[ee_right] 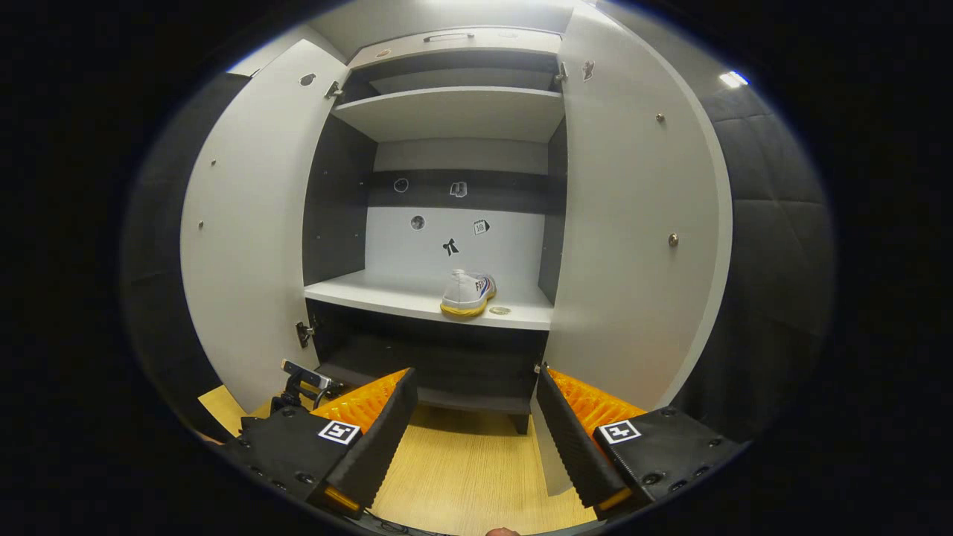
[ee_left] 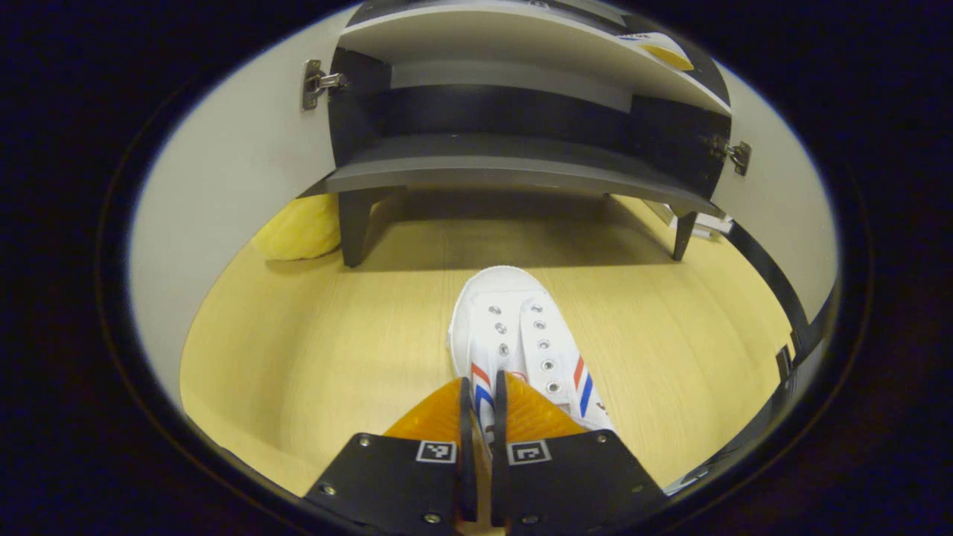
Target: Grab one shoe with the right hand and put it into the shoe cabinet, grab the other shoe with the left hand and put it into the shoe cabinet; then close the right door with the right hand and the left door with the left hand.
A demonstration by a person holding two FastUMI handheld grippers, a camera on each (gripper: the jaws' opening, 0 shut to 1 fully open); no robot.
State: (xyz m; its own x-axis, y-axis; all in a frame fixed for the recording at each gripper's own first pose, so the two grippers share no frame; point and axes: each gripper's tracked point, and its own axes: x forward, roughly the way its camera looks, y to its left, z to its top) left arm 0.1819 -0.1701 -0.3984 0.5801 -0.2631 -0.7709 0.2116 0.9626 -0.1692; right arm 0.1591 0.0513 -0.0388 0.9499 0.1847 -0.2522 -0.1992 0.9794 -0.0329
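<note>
In the left gripper view, our left hand-held gripper point(ee_left: 477, 387) was clamped narrow on the heel collar of the white shoe point(ee_left: 521, 339), both fingers pressing on it. That shoe sat on the wooden floor point(ee_left: 313, 350), toe toward the shoe cabinet point(ee_left: 521, 167), short of its front legs. In the right gripper view, our right hand-held gripper point(ee_right: 476, 387) stood wide apart, holding nothing. Beyond it the left door point(ee_right: 249, 238) and right door point(ee_right: 633, 238) stood open, and the other shoe point(ee_right: 467, 292) rested at the front edge of the middle shelf point(ee_right: 387, 292).
</note>
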